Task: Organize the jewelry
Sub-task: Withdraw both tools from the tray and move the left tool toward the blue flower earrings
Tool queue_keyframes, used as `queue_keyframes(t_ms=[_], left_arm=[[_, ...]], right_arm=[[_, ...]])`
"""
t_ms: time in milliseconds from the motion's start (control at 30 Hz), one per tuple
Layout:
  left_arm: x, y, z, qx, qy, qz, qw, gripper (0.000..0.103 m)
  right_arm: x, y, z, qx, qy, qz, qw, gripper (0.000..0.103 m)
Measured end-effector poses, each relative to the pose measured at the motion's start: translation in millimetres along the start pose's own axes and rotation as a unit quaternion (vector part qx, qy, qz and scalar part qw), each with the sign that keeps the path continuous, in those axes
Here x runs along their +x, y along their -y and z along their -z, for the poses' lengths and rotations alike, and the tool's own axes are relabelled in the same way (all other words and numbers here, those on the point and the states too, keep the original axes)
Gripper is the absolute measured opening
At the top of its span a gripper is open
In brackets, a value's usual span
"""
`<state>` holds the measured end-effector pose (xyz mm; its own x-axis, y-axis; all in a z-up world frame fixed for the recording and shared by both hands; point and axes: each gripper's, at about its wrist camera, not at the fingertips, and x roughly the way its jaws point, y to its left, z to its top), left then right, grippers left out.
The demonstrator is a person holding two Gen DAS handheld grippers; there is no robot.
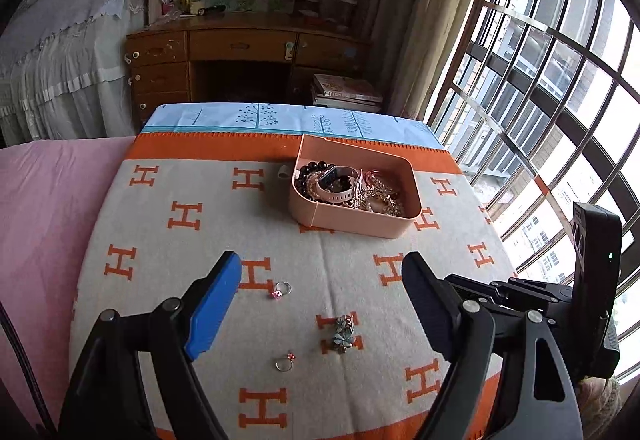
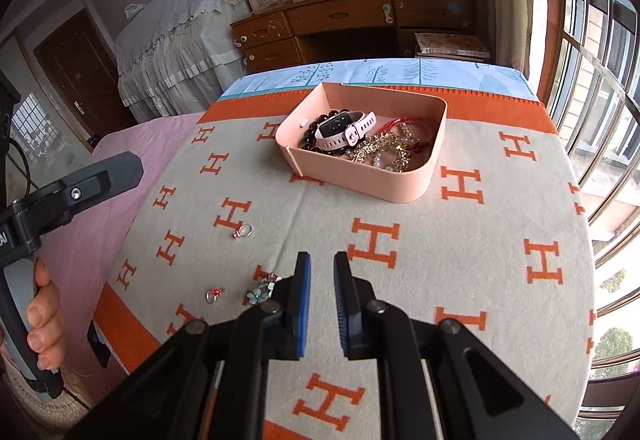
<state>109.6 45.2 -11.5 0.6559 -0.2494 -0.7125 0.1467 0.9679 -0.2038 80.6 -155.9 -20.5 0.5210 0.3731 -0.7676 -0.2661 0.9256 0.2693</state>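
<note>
A: Which hand takes the flower-petal metal clip?

B: My left gripper, jaws wide and empty; the clip lies at five o'clock, long axis twelve-to-six. My right gripper is nearly closed, empty.

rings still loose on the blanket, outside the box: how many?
2. One ring with a pink stone lies farther out, toward the pink box. One with a red stone lies nearer, left of the flower-shaped piece. Any under the grippers would be hidden.
</note>
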Motion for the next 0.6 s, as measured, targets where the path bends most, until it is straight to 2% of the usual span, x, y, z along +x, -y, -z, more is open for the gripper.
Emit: queue_keyframes(t_ms=[200, 233, 300, 400, 600], left_arm=[[8, -7, 37, 0.012, -0.002, -0.041, 0.9991, 0.093], [10, -9, 43, 0.013, -0.004, -0.038, 0.9992, 0.098], [15, -14, 55, 0.006, -0.009, -0.02, 0.9997, 0.102], [23, -17, 72, 0.006, -0.026, -0.007, 0.9996, 0.102], [37, -18, 99, 0.031, -0.044, -0.034, 0.998, 0.102]], right_arm=[[3, 5, 13, 0.004, -0.007, 0.009, 1.0, 0.012], [4, 7, 15, 0.007, -0.009, 0.01, 1.0, 0.012], [7, 10, 20, 0.011, -0.014, 0.01, 1.0, 0.012], [14, 12, 26, 0.015, -0.025, 0.012, 1.0, 0.012], [28, 5, 36, 0.01, -0.043, 0.011, 0.999, 0.012]])
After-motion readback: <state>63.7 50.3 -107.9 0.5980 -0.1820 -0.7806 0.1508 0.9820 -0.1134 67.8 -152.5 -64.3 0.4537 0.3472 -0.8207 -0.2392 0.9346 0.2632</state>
